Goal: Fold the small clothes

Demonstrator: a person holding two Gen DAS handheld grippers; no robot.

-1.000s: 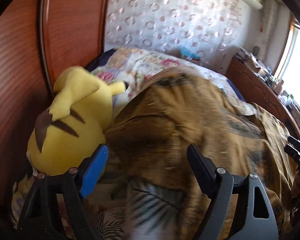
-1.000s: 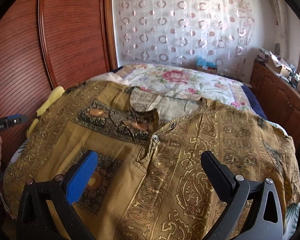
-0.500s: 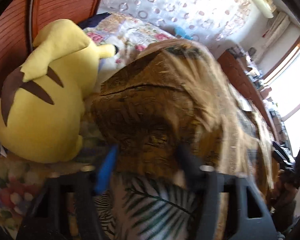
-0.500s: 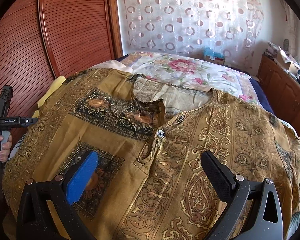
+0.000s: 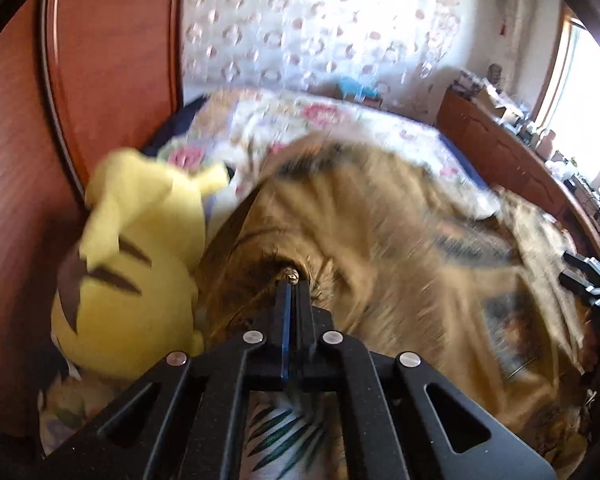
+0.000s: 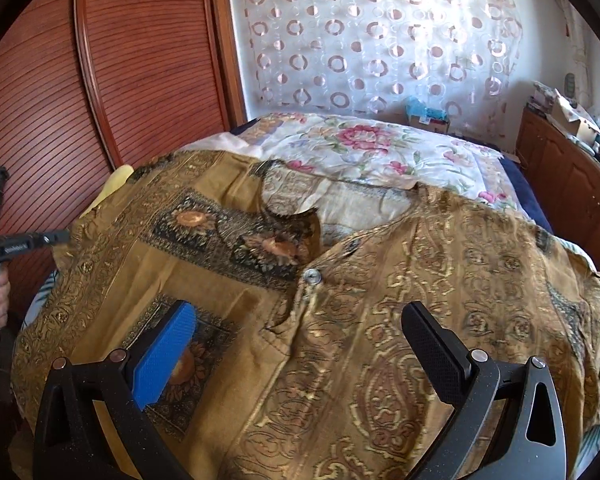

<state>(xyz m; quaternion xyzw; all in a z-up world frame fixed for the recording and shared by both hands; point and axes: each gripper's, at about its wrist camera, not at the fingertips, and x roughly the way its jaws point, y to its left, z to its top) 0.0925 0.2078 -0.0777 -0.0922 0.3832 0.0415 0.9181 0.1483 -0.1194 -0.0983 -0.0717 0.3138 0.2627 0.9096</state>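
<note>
A floral bedspread [image 6: 380,152] covered the bed, and across it you had spread the mustard patterned shirt [image 6: 340,300], front up, its collar toward the curtain, presumably so its edges could be reached for folding. Your left gripper [image 5: 291,280] had just been closing and sat pinched on the shirt's edge beside the yellow plush toy [image 5: 132,280], probably to lift that side over. Your right gripper [image 6: 300,340] hovered over the shirt's front, jaws wide, holding nothing.
</note>
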